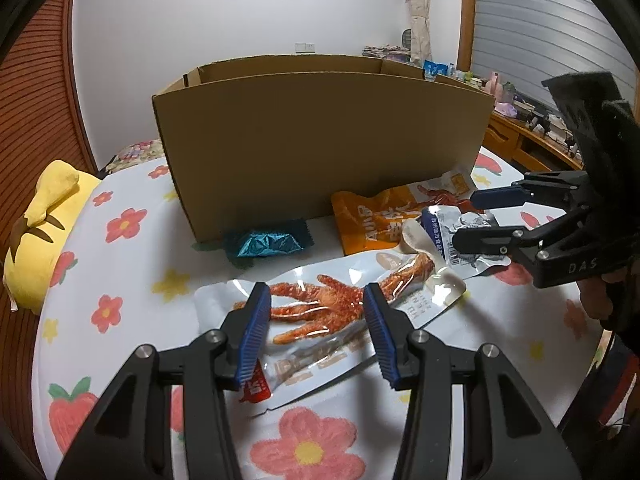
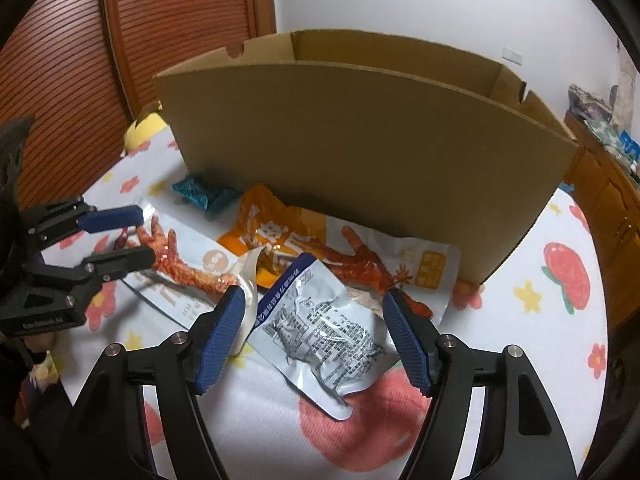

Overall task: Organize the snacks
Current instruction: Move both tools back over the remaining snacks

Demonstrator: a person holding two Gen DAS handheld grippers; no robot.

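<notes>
Both tilted down, left gripper (image 1: 316,324) fingers straddling chicken-foot packet (image 1: 320,312)

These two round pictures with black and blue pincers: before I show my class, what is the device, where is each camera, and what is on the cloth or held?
They are hand-held grippers, one per hand, each carrying a wide-angle camera looking along its fingers. One view is from the left gripper, above a white chicken-foot packet. The other is from the right gripper, above a silver packet. Both are open; nothing is held. An orange packet, a blue packet and a cardboard box sit on the flowered cloth.
</notes>
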